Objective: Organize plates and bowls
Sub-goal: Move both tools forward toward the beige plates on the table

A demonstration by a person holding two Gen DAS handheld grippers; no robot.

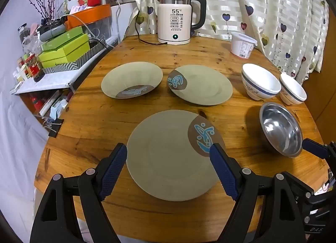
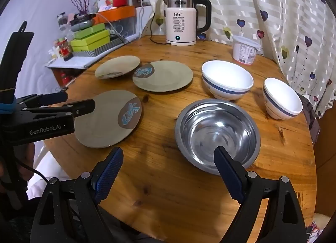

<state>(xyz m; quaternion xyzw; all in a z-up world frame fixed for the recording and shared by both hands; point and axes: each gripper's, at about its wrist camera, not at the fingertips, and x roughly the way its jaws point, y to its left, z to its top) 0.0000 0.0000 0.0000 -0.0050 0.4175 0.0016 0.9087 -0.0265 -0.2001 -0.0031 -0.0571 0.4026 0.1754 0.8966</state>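
Observation:
Three grey-green plates with a brown patch lie apart on the round wooden table [image 1: 88, 121]: a near plate [image 1: 168, 156], a far-left plate [image 1: 132, 82] and a far-middle plate [image 1: 201, 84]. To the right stand a steel bowl [image 2: 217, 134] and two white bowls with a blue band [image 2: 227, 82] [image 2: 282, 98]. My left gripper [image 1: 168, 150] hangs open above the near plate, its fingers either side and touching nothing. My right gripper [image 2: 168, 154] is open too, near the table's front edge, its right finger in front of the steel bowl.
A cream electric kettle [image 1: 175, 23] with its cord and a white plastic tub [image 1: 242, 46] stand at the back of the table. A cluttered shelf with green boxes [image 1: 65, 49] adjoins the left. A heart-print curtain [image 1: 273, 12] hangs behind and right.

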